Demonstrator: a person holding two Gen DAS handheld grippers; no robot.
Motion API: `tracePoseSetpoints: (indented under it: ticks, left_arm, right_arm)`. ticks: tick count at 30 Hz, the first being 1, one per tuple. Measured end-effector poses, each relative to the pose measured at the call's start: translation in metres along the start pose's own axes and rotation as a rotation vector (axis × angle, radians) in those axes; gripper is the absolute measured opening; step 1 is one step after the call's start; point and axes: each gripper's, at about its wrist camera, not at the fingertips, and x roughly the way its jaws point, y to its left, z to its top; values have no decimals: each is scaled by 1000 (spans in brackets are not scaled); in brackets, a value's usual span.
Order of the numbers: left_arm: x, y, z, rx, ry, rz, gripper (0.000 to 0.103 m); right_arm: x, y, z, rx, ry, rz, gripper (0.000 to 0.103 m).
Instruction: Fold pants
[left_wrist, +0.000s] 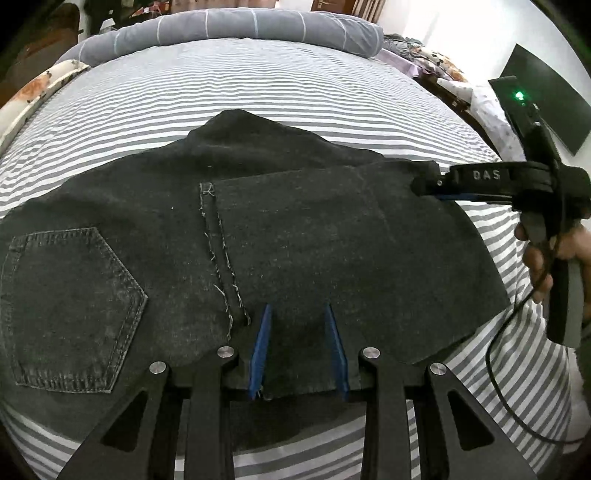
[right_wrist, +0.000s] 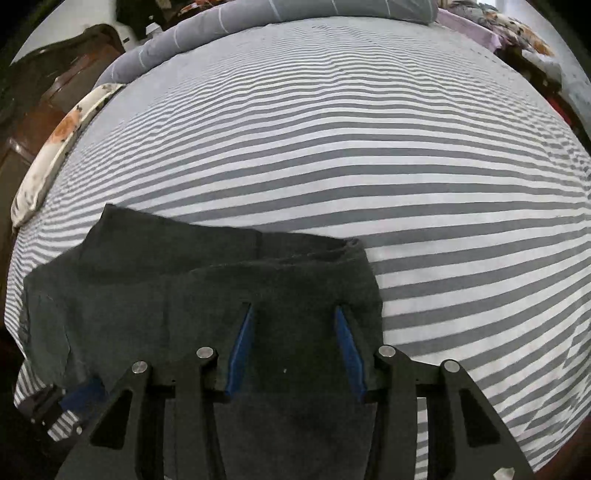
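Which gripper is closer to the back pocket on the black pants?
Left. The left gripper hovers over the pants just beside the back pocket; the right gripper is far across at the folded end.

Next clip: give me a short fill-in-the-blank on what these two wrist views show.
1. The dark denim pants lie on a bedsheet patterned with grey and white ____.
2. The back pocket shows on the ____ side of the left wrist view.
3. Each tool's finger pads are coloured ____.

Missing words: stripes; left; blue

dark denim pants (left_wrist: 258, 236), folded flat on striped bed, back pocket up, frayed hem
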Motion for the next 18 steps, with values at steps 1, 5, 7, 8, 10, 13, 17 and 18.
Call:
tracePoseSetpoints:
  ticks: [1, 5, 7, 8, 10, 13, 17, 18]
  left_arm:
    - [-1, 0, 0, -4, 1, -1, 32]
    - [-5, 4, 1, -36, 5, -13, 32]
    - [-9, 9, 1, -54, 6, -7, 32]
    - [-12, 12, 0, -62, 3, -1, 32]
    - [-18, 19, -3, -80, -4, 21, 33]
    - [-29, 38, -9, -144, -15, 29, 33]
    - [-50, 66, -17, -229, -53, 70, 34]
    - [-54, 71, -19, -247, -61, 73, 34]
  right_arm:
    - [-1, 0, -4, -2, 4, 4, 42]
    - [-16, 3, -32, -40, 20, 0, 42]
    - [-22, 4, -48, -56, 20, -8, 43]
    - [-24, 6, -57, -61, 22, -13, 43]
    - [-28, 10, -74, -60, 27, -16, 45]
    - [-26, 11, -94, -52, 41, -26, 46]
    - [-23, 15, -110, -58, 42, -45, 48]
    - [-22, 16, -112, -66, 38, -51, 48]
